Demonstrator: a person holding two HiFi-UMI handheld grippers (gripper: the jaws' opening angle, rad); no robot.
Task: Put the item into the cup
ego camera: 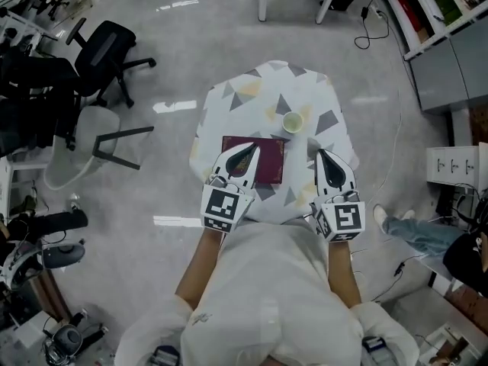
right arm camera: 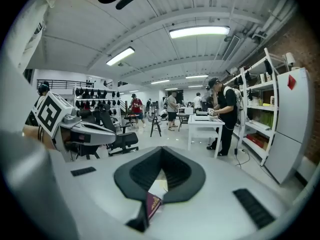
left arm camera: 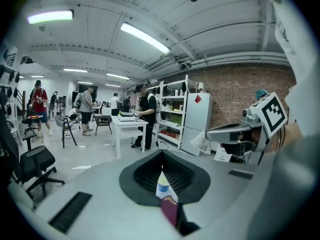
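Grey floor, blk office chair, white shelves, brick wall, strip lights.

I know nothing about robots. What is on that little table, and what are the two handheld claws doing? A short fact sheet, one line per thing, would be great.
table: small, covered with a patterned cloth
cup: pale cup, upright, on the far right part
booklet: dark red booklet, lying flat, nearer the person than the cup
left gripper: left gripper, jaws together, empty, tip above the booklet's left part
right gripper: right gripper, jaws together, empty, to the right of the booklet
progress: nothing picked up yet
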